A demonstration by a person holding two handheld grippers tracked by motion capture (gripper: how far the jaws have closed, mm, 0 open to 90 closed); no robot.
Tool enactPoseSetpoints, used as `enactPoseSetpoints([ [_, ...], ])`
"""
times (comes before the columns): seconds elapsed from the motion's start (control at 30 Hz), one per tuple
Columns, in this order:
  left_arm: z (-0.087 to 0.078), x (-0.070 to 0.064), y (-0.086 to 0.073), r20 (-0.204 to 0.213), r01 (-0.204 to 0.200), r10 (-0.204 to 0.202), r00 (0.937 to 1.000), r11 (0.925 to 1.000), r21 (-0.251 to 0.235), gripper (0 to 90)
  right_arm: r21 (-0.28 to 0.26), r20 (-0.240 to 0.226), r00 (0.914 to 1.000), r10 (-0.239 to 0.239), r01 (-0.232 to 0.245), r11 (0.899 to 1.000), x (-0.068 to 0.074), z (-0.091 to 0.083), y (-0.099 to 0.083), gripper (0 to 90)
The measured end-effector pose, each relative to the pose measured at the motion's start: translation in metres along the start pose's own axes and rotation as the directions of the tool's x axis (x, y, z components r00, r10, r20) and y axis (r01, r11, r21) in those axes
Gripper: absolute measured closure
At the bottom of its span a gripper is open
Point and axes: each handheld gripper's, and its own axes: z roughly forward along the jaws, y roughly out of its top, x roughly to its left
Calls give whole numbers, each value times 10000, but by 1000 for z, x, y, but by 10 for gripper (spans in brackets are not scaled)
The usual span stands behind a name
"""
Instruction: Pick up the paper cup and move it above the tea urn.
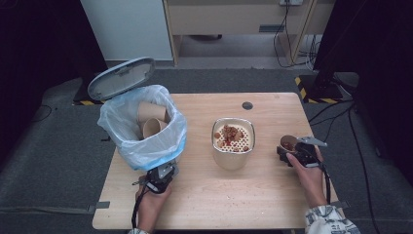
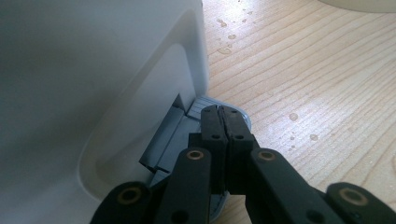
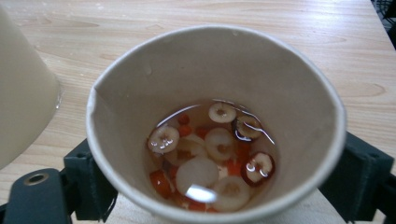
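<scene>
- The right gripper (image 1: 292, 152) is closed around a paper cup (image 3: 215, 126); its two black jaws press on the cup's left and right sides.
- The cup stands upright near the right edge of the wooden table (image 1: 272, 195), and it holds a clear liquid with slices of dried fruit (image 3: 210, 158) and small red berries.
- Just left of the cup, in the right gripper view, there is the wall of the cream container (image 1: 233, 144). It stands in the middle of the table, and its perforated top carries more fruit pieces.
- The left gripper (image 2: 222, 122) has its jaws pressed together, with nothing between them. Their tips rest on the grey pedal (image 2: 180, 135) at the foot of the white trash bin (image 2: 93, 79).
- The bin lid (image 1: 122, 78) is raised, and two used paper cups (image 1: 151, 119) lie in the blue bag.
</scene>
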Motion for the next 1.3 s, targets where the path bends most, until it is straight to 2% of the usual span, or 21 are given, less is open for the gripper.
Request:
enactPoseSetpoints([
  [0.33,0,0,0,21,22,-22,10000,10000,-9,880,-251,-161,9991,-395,390,9989,3,2,1,265],
  [0.6,0,0,0,19,32,-32,10000,10000,-11,880,-374,-129,9970,-767,761,9964,4,-4,6,294],
  [0.63,0,0,0,19,31,-31,10000,10000,-13,880,-431,-275,9959,-858,846,9955,5,-7,9,299],
  [0.7,0,0,0,23,44,-44,10000,10000,-15,880,-420,-288,9955,-901,888,9952,5,-8,10,302],
  [0.73,0,0,0,22,49,-49,10000,10000,-16,880,-433,-368,9925,-1168,1152,9924,7,-11,13,305],
  [0.9,0,1,0,35,86,-86,10000,10000,-13,880,-496,-488,9867,-1551,1527,9870,8,-17,20,310],
  [0.93,0,1,0,31,78,-78,10000,10000,-17,880,-552,-513,9834,-1743,1715,9836,9,-20,26,312],
  [1.3,0,1,0,32,65,-65,10000,10000,-15,880,-628,-705,9743,-2138,2095,9758,1,-31,56,317],
])
